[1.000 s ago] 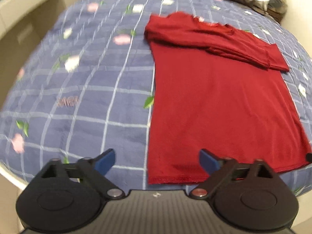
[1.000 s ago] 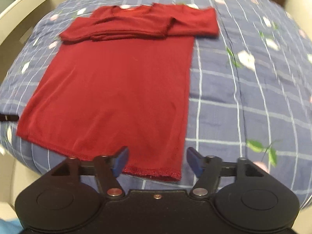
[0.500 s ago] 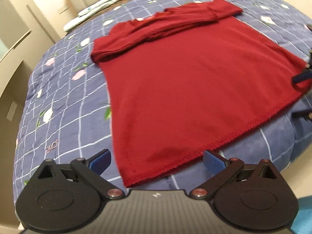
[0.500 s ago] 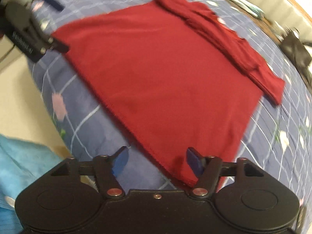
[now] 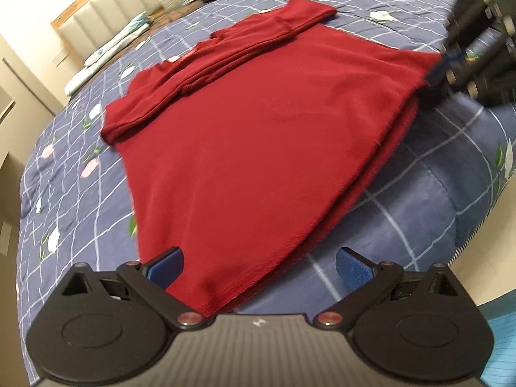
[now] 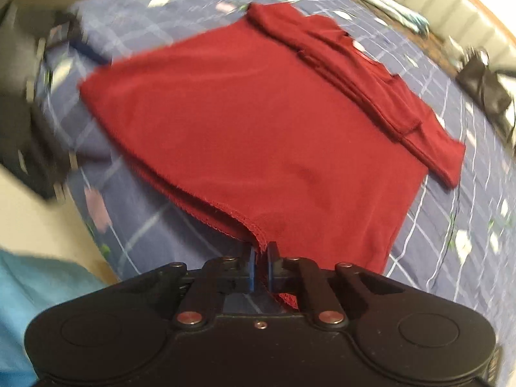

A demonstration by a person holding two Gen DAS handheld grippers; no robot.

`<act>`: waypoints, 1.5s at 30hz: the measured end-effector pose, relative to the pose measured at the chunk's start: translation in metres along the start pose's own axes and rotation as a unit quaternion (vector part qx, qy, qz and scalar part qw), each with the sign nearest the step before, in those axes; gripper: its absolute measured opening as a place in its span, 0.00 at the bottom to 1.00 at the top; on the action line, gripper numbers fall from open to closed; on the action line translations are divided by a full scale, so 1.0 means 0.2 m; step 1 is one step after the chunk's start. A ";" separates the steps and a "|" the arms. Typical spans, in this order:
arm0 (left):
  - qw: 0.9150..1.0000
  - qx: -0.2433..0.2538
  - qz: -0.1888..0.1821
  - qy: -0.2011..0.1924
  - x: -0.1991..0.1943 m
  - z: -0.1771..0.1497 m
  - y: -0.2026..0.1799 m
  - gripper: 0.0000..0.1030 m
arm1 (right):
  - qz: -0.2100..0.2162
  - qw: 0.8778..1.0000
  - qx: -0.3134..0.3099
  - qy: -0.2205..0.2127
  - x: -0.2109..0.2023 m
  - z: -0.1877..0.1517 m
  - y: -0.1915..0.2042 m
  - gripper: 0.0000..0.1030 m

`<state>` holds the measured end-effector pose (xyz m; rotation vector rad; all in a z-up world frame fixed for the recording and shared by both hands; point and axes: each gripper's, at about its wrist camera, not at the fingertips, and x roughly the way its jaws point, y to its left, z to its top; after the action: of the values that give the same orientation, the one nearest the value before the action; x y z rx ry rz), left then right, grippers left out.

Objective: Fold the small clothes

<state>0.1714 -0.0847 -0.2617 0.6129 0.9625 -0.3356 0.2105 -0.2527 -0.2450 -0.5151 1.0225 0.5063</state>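
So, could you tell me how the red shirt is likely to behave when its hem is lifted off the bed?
The shirt looks thin and floppy: its hem already puckers where the right tool pinches it, so it will probably sag between grips. It likely weighs little. The sleeves, folded loosely across the top, may slide out of place on the bed.

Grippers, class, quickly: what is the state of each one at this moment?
Left gripper: open, hem corner of the red shirt between its fingers, not pinched.
Right gripper: shut on the red shirt's hem.
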 end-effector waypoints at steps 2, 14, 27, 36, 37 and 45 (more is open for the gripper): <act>1.000 0.004 -0.006 0.014 0.04 0.01 -0.01 0.99 | 0.014 0.999 0.029 -0.001 -0.03 0.04 -0.06 0.06; 0.999 -0.004 0.032 0.024 0.03 -0.02 0.20 0.28 | 0.030 0.999 0.042 -0.015 -0.16 0.11 -0.13 0.05; 0.997 0.073 0.013 -0.016 -0.24 0.02 0.20 0.03 | 0.014 0.998 -0.059 -0.003 -0.25 0.05 -0.04 0.04; 0.999 0.026 -0.032 0.005 -0.52 -0.11 0.14 0.03 | 0.045 0.993 -0.107 0.009 -0.45 -0.03 0.04 0.04; 0.999 0.026 -0.039 0.009 -0.55 -0.13 0.13 0.03 | 0.053 0.993 -0.103 0.012 -0.48 -0.05 0.06 0.04; 0.997 -0.023 -0.068 0.027 -0.66 -0.15 0.18 0.04 | 0.095 0.994 -0.055 0.025 -0.62 -0.19 0.13 0.04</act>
<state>0.0987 -0.0380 -0.1506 0.5184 1.0630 -0.4191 0.1157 -0.2746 -0.1549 -0.5325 1.1019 0.7239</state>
